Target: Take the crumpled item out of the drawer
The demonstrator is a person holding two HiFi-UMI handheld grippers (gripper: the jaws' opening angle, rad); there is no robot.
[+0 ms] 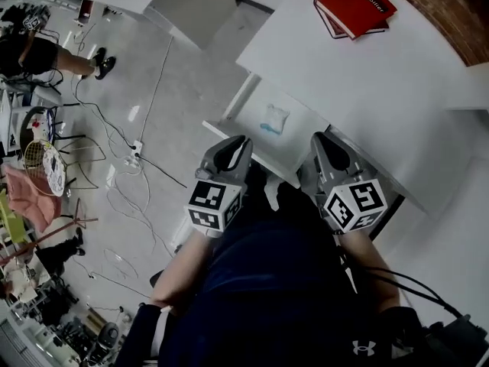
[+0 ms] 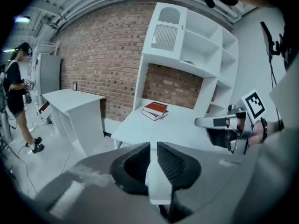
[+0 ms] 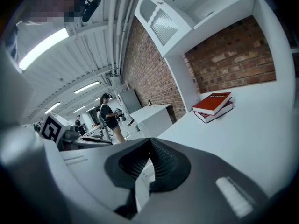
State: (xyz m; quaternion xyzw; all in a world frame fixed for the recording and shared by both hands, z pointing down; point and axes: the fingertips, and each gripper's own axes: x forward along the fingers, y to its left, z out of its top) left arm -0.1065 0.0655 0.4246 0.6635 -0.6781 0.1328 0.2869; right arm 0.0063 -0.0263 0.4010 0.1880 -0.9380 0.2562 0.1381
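So: small crumpled white-and-blue wad lies in open white drawer of white table, abt mid-drawer. Left claw near drawer's front edge, tips w/ thin gap, nothing btwn. Right claw near drawer's right end, tips pressed together, empty. Both claws apart from wad. Stack of red books on table, well back.
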